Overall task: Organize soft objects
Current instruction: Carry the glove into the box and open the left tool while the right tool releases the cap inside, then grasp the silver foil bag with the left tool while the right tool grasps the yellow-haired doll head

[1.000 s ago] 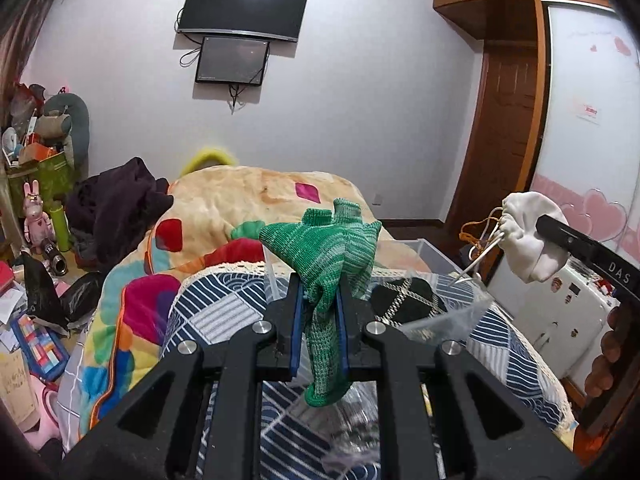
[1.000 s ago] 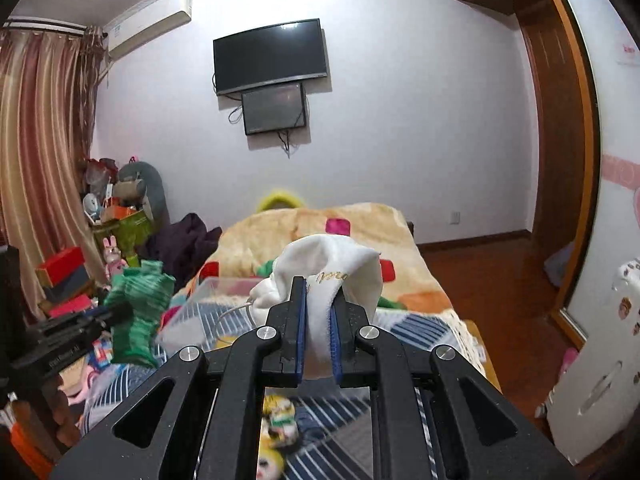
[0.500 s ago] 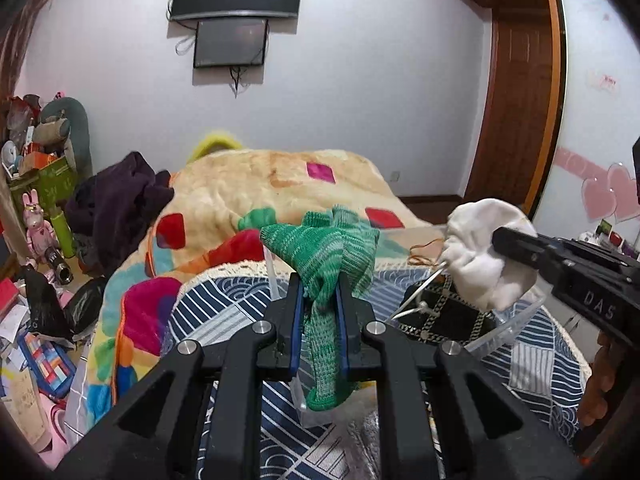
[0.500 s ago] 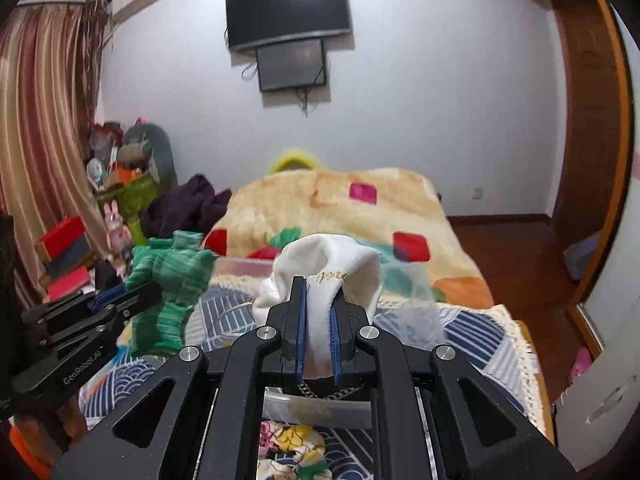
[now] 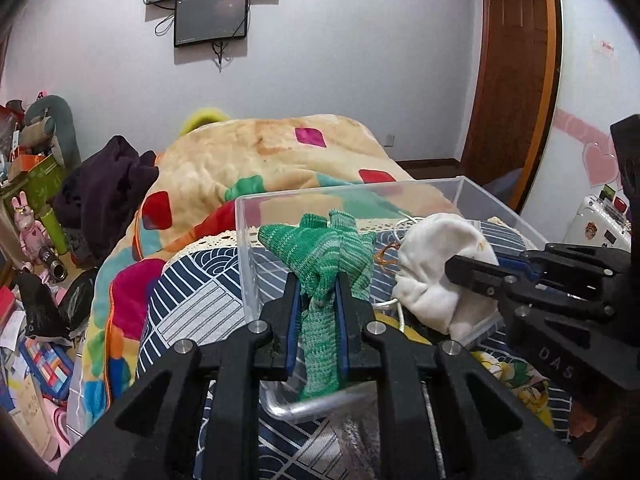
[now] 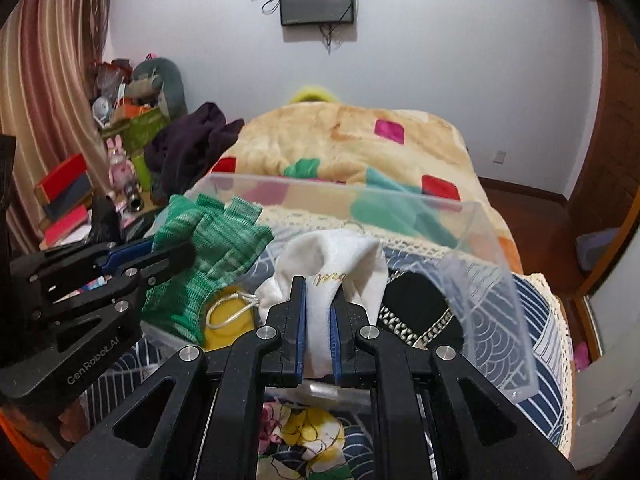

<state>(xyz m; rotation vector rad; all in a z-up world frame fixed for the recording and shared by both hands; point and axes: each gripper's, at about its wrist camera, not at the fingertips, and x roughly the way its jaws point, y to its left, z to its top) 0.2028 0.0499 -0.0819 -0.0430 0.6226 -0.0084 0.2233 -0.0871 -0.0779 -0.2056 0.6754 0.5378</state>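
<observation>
The left claw [image 5: 318,296] pinches a green glove [image 5: 320,248]. The right claw [image 6: 318,316] pinches a white sock [image 6: 332,268]. Both hang just over the clear box [image 6: 480,240] in front. Let go too early, and one could catch the box's edge and fall onto the bed [image 5: 192,304].

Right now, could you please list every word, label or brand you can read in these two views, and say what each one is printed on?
"GenRobot.AI": white print on the body of the left hand-held gripper.
"DAS": only these letters show on the body of the right hand-held gripper.
Gold script on the white sock: too blurred and upside down to read.
Red sign on the white wardrobe door: too small to read.
</observation>
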